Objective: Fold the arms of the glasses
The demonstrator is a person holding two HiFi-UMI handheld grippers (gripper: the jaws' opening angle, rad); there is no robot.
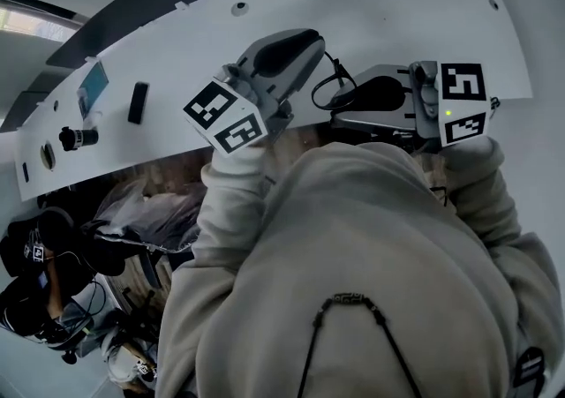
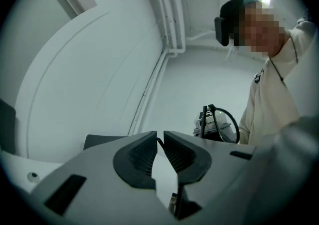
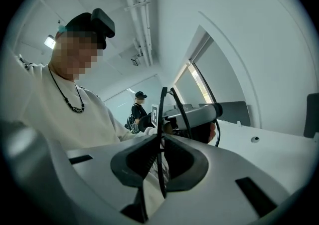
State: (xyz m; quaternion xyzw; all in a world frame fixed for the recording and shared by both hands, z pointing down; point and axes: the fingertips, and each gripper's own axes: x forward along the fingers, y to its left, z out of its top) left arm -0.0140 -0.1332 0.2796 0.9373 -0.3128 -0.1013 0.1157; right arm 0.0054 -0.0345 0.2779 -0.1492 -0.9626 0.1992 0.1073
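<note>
In the head view, both tools are held up above the white table (image 1: pixel 388 17), in front of the person's chest. The left gripper (image 1: pixel 305 52) and the right gripper (image 1: pixel 362 101) point toward each other, and the glasses (image 1: pixel 328 87) show as a thin black loop between them, clear of the table top.

In the left gripper view, the jaws stand nearly together. A thin black strand is pinched at the tips of the left gripper (image 2: pixel 160 141), most likely the end of one arm. The rim and lens of the glasses (image 2: pixel 224 124) hang just beyond, above the table and near the person's sleeve.

In the right gripper view, the right gripper (image 3: pixel 162 156) is closed on a slim black bar of the glasses (image 3: pixel 163 119), which runs upright through the pads. The left gripper (image 3: pixel 199 114) is close behind it, over the table's far side.

The step in hand appears to be the fold itself, with one tool steadying the frame and the other on an arm. The next move probably calls for the left tool to swing its arm inward about the hinge in a gentle arc. The right tool would keep its grip firm without twisting the thin frame.
</note>
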